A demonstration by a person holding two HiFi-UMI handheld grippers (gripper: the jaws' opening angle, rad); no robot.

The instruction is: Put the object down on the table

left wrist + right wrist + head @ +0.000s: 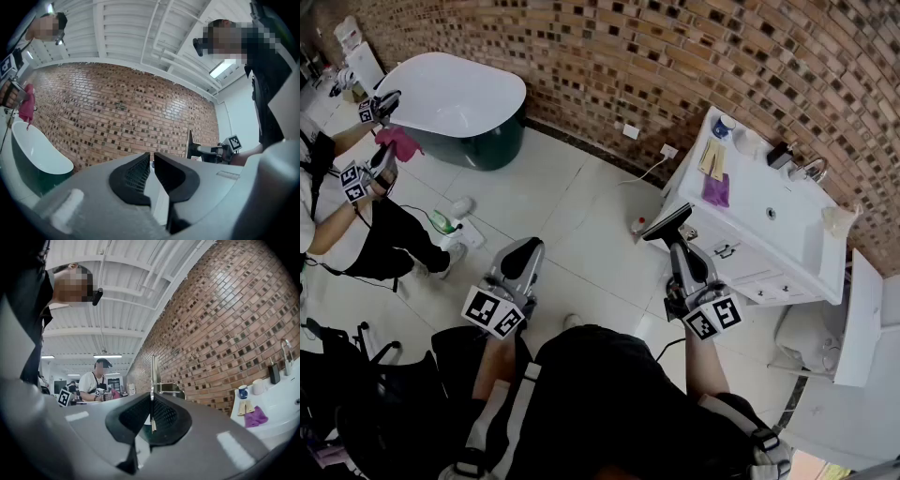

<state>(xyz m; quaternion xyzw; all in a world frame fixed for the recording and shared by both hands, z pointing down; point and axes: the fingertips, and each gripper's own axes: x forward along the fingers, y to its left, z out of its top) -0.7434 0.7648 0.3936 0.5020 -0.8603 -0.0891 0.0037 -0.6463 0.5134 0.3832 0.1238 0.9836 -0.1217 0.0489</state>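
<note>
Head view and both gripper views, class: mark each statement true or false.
1. The right gripper is shut on a thin dark panel. True.
2. A purple cloth lies on the white vanity. True.
3. The bathtub stands right of the vanity. False: it stands far left, by the brick wall.
4. The left gripper holds a pink cloth. False: nothing is between its fingers.
</note>
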